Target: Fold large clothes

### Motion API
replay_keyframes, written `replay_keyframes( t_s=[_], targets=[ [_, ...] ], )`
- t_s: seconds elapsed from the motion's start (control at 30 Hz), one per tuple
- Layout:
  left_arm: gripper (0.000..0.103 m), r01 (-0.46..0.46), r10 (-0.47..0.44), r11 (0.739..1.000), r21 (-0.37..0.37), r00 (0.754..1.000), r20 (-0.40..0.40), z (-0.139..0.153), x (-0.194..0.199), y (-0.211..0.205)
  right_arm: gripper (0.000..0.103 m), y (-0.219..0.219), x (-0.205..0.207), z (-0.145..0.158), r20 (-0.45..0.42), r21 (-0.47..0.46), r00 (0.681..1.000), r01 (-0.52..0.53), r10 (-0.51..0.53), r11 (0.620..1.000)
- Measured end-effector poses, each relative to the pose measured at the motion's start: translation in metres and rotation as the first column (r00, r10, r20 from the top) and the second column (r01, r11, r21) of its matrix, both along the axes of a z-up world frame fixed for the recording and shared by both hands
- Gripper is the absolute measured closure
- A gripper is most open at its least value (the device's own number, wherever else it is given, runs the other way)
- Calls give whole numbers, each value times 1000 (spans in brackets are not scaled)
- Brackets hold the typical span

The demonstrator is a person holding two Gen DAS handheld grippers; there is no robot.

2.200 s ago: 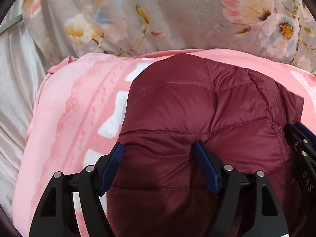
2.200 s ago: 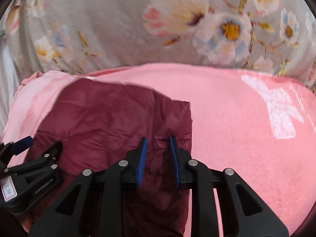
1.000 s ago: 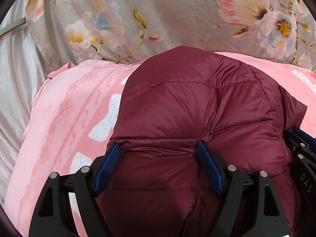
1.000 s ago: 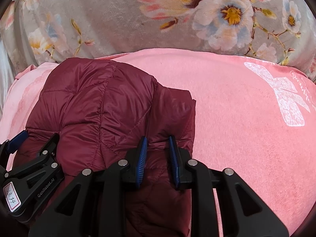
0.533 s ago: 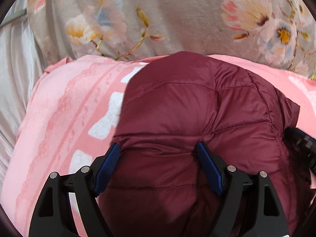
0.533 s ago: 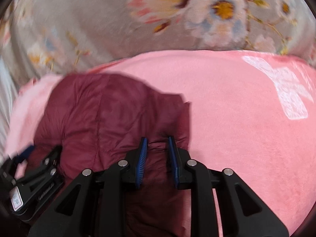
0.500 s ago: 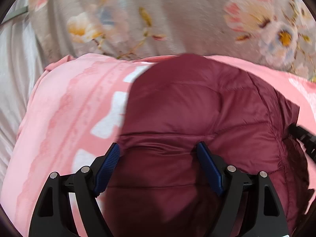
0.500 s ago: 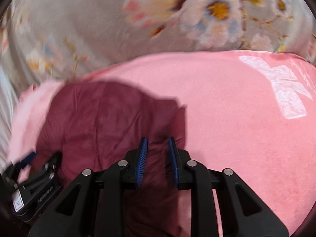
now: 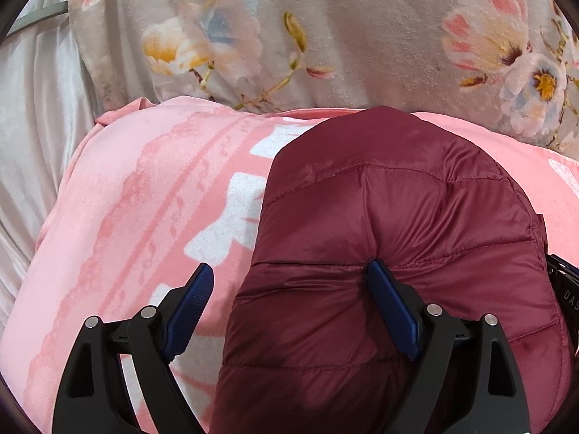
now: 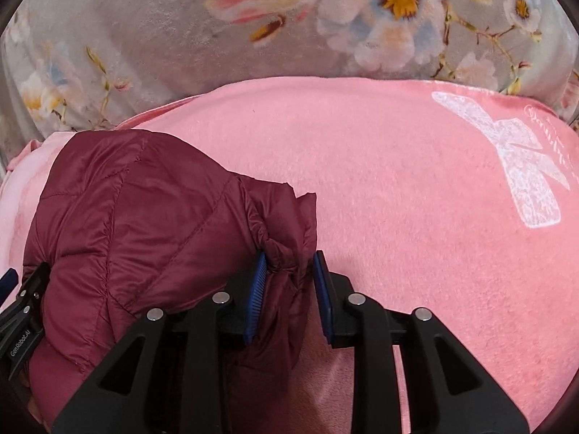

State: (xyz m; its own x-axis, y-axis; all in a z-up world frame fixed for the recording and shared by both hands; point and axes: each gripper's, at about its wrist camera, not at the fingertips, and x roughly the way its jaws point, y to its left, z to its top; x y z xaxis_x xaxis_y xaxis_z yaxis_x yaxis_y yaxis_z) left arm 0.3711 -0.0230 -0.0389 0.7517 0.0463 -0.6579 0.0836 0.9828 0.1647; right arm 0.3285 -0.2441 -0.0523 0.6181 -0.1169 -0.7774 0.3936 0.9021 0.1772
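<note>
A dark red quilted puffer jacket [image 9: 391,238] lies bundled on a pink blanket [image 9: 152,195]. My left gripper [image 9: 289,296] is open, its jaws wide apart; the jacket's left edge bulges between them and presses against the right pad [image 9: 392,307]. In the right wrist view the jacket [image 10: 144,224] fills the left side. My right gripper [image 10: 289,282] has its jaws slightly apart around a bunched fold of the jacket [image 10: 286,256], which hangs loose between the pads. The left gripper's body shows at the far left edge [image 10: 21,318].
The pink blanket [image 10: 416,199] spreads wide to the right, with a white bow print [image 10: 521,166]. A grey floral cover [image 9: 325,36] lies behind it. Pale satin fabric [image 9: 32,115] lies at the far left.
The jacket has slid right between my left jaws, baring pink blanket by the left pad. My right jaws have parted from a tight pinch, and the jacket has settled lower.
</note>
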Motion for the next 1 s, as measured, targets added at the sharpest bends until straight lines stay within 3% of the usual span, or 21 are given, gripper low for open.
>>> replay_keyframes(
  t_s=[0.33,0.4,0.47,0.57,0.7,0.8,0.87,0.93,1.0],
  targets=[
    [17,2,-2,1000,-12,1000,-15,-4,7,2,64,-8,4,-4,-23,19,999,22,-21,1000],
    [17,7,-7,1000,8,1000,-11,-1,3,2,64,-7,-6,8,-25,-22,999,26,-26,999],
    [17,15,-14,998,55,1000,-18,7,-13,5,64,-2,-34,33,31,-13,999,5,-5,1000],
    [17,48,-47,999,26,999,-28,23,-52,29,64,15,-77,55,39,-39,996,-77,79,996],
    [17,92,-96,995,-31,985,-141,21,-98,60,65,32,-116,40,-44,-10,986,-162,162,987],
    [17,107,-101,994,30,979,-175,4,-123,68,65,35,-127,19,-112,-37,984,-146,141,989],
    [17,74,-54,991,111,983,-177,-7,-125,71,66,30,-131,6,-146,-32,984,-107,101,994],
    [17,23,-4,995,99,982,-189,-13,-117,81,66,26,-138,8,-134,-6,987,-87,86,996],
    [16,-27,35,999,40,978,-203,-12,-113,95,66,26,-148,18,-118,9,990,-74,74,997]
  ],
)
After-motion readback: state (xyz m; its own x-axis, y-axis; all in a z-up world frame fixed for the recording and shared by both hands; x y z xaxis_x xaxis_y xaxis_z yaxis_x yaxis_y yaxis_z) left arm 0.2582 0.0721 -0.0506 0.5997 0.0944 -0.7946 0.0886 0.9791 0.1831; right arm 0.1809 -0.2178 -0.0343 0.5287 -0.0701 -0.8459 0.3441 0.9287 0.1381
